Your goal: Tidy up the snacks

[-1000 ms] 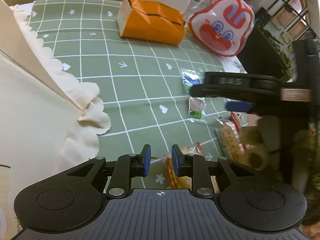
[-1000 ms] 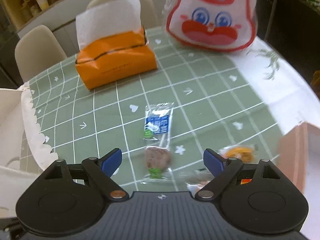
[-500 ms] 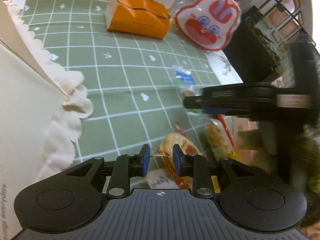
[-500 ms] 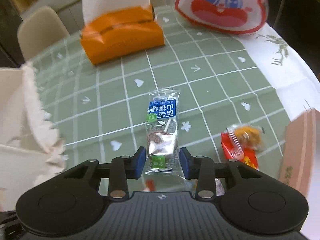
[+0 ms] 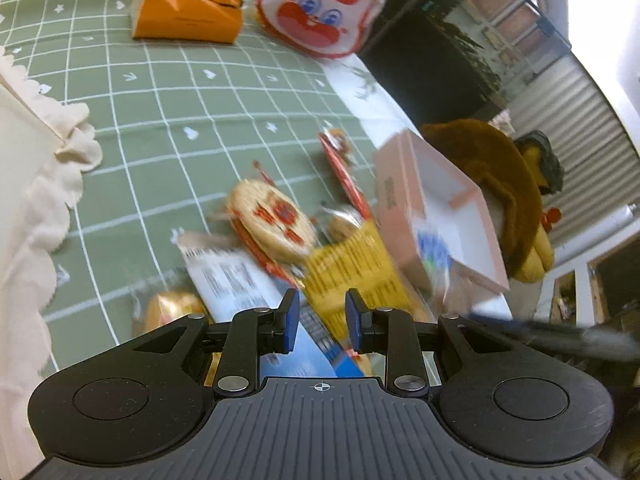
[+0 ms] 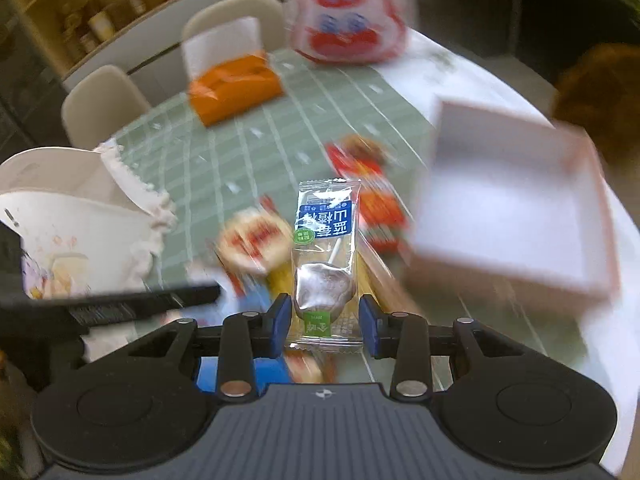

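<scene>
1. The right gripper pinches a clear-wrapped lollipop. Its blue pads press the wrapper's lower end from both sides.
2. The lollipop sticks straight out ahead of the right gripper. The silver foil head sits just past the pads, and the blue label lies further out.
3. The lollipop is off the green checked cloth, above the pile of snacks.
4. In the left wrist view the lollipop shows only as a blurred blue and green smear over the near end of the pink box.
5. The pink box, white inside, lies just to the right of the held lollipop in the right wrist view. Motion blur smears its edges.
6. The left gripper has its jaws narrowly apart with nothing between the pads.
7. Under and just ahead of the left gripper lies the snack pile: a yellow packet, a white and blue packet and a round cracker in red-printed wrap.
8. A red packet lies further out, between the cracker and the pink box.
9. An orange tissue box and a rabbit-face bag stand at the far side of the cloth, well apart from both grippers.
10. A cream bag with a scalloped edge sits at the left.
</scene>
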A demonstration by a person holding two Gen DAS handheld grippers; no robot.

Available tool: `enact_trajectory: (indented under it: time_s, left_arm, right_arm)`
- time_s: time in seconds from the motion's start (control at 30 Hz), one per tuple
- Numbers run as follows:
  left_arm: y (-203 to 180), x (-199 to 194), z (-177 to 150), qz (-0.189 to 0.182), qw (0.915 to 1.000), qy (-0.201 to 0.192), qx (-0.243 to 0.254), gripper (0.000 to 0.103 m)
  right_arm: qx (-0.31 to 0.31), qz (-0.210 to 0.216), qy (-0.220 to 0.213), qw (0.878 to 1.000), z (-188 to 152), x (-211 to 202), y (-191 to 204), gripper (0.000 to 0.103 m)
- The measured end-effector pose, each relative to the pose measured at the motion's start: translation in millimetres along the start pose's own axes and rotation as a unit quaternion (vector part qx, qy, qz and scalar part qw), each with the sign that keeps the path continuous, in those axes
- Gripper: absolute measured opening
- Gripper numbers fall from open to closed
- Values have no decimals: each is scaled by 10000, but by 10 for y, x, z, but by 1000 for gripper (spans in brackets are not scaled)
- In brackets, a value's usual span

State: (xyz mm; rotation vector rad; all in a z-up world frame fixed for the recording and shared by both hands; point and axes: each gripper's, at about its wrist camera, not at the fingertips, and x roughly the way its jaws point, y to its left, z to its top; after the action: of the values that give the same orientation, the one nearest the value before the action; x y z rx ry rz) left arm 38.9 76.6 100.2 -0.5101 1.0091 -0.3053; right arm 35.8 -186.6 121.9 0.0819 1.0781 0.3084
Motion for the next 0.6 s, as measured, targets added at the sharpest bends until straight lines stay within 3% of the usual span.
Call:
enact_trajectory:
  time_s: [0.27, 0.37, 0.5, 0.6]
  left_arm:
    - [-91, -218, -263, 507, 9985, -136, 181, 29]
    - [85, -274, -272, 709, 9971, -260, -48, 29]
    - [393, -232, -257, 1075, 9923, -329, -513, 29]
    - [472, -129, -270, 1247, 9902, -281, -560, 31]
  right_arm:
    - [962, -459, 88, 9943, -728, 120, -530, 38]
    - [1293, -392, 104, 9908, -851, 131, -662, 61]
    - [1411, -370, 111, 9892, -967, 125, -692, 63]
    - [1379, -388, 164, 9896, -999, 137, -668, 63]
